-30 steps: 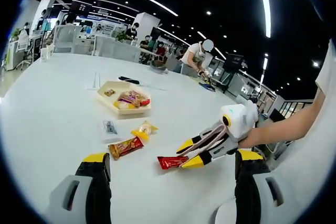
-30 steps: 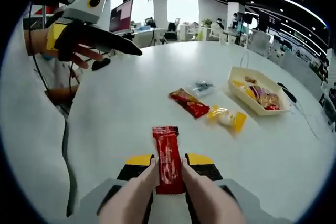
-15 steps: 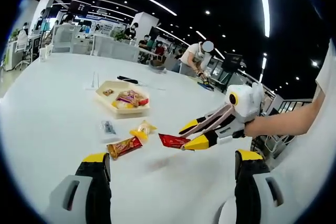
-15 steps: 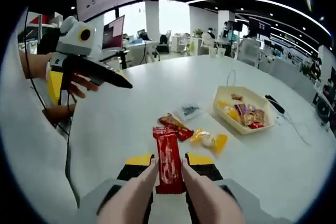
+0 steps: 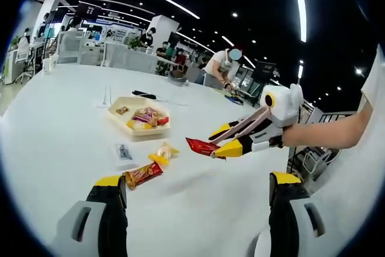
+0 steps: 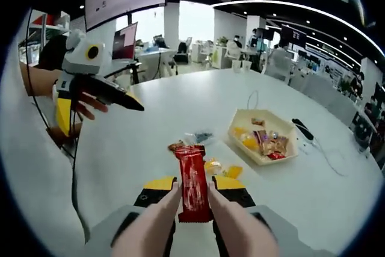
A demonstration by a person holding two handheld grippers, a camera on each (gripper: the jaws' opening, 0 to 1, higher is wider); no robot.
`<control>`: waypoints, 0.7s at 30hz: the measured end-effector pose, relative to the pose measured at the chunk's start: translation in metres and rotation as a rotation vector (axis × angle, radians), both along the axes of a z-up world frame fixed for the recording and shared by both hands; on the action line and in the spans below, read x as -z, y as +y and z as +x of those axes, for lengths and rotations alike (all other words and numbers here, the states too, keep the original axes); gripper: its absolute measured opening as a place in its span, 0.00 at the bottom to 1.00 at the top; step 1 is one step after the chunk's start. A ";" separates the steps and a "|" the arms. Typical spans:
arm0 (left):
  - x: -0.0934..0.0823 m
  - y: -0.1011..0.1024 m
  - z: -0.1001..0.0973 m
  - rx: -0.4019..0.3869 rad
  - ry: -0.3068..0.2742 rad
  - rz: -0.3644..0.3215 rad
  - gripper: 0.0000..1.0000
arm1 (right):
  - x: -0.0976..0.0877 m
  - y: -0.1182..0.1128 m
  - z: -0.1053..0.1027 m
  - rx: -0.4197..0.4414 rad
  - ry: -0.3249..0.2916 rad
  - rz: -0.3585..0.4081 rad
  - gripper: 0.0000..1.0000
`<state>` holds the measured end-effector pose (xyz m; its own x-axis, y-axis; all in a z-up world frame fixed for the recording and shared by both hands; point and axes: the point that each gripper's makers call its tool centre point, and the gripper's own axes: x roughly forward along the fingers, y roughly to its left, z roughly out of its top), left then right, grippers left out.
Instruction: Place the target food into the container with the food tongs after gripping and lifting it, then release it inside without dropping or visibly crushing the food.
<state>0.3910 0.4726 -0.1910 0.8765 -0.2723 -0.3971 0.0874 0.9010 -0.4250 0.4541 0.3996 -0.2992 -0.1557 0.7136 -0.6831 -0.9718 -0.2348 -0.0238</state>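
The right claw [image 6: 194,192] is clenching the red snack bar [image 6: 192,180] above the worktop [image 6: 150,136], needing gentle pressure toward the tray [image 6: 262,139], while the left claw [image 5: 195,197] is gaping empty.

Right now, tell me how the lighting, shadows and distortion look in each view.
Left gripper view: fisheye bends the ceiling light strips into arcs; a soft shadow lies on the white round table under the lifted red snack packet. Right gripper view: bright windows wash out the background, and the red packet between the jaws is sharp.
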 end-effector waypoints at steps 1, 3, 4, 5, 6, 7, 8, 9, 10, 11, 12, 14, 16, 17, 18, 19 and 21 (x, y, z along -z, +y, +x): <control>0.000 -0.001 0.000 0.002 0.001 0.003 0.99 | 0.000 0.000 0.001 0.022 0.001 -0.001 0.22; -0.001 0.000 0.000 0.002 -0.003 0.003 0.99 | -0.001 0.001 0.001 0.046 -0.009 -0.018 0.22; -0.001 0.000 0.000 0.001 -0.005 0.003 0.99 | -0.004 0.003 -0.001 0.065 0.018 -0.004 0.22; -0.002 0.000 0.000 0.000 -0.006 0.003 0.99 | -0.008 0.004 -0.003 0.083 0.046 0.010 0.22; -0.002 -0.001 0.000 0.001 -0.006 0.004 0.99 | -0.013 0.006 -0.002 0.102 0.056 0.024 0.22; -0.002 -0.001 -0.001 0.001 -0.006 0.005 0.99 | -0.018 0.008 0.000 0.120 0.067 0.038 0.22; -0.002 -0.001 -0.001 0.003 -0.005 0.005 0.99 | -0.021 0.009 0.001 0.121 0.069 0.043 0.22; -0.002 -0.002 -0.001 0.008 -0.005 0.006 0.99 | -0.032 0.012 0.007 0.149 0.085 0.069 0.22; -0.002 -0.002 -0.001 0.009 -0.004 0.007 0.99 | -0.045 0.014 0.009 0.153 0.082 0.093 0.22; -0.002 -0.002 -0.001 0.009 -0.006 0.005 0.99 | -0.051 0.015 0.011 0.154 0.077 0.100 0.22; -0.002 -0.002 -0.001 0.009 -0.007 0.003 0.99 | -0.056 0.016 0.012 0.156 0.072 0.106 0.22; -0.005 -0.001 0.000 0.014 -0.012 0.004 0.99 | -0.073 0.019 0.020 0.170 0.047 0.120 0.22; -0.005 0.003 0.000 0.011 -0.015 0.004 0.99 | -0.081 0.018 0.026 0.176 0.039 0.123 0.22; -0.005 0.004 0.001 0.011 -0.016 0.006 0.99 | -0.085 0.018 0.031 0.182 0.032 0.127 0.22; -0.007 0.004 0.002 0.014 -0.018 0.007 0.99 | -0.088 0.018 0.035 0.183 0.026 0.128 0.22; -0.007 0.003 0.003 0.016 -0.019 0.008 0.99 | -0.089 0.018 0.035 0.183 0.024 0.129 0.22; -0.007 0.003 0.004 0.020 -0.019 0.009 0.99 | -0.090 0.018 0.036 0.183 0.019 0.130 0.22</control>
<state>0.3950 0.4753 -0.1838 0.8784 -0.2866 -0.3825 0.1136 0.9026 -0.4153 0.4905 0.4178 -0.2094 -0.0278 0.8128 -0.5818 -0.9984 -0.0507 -0.0232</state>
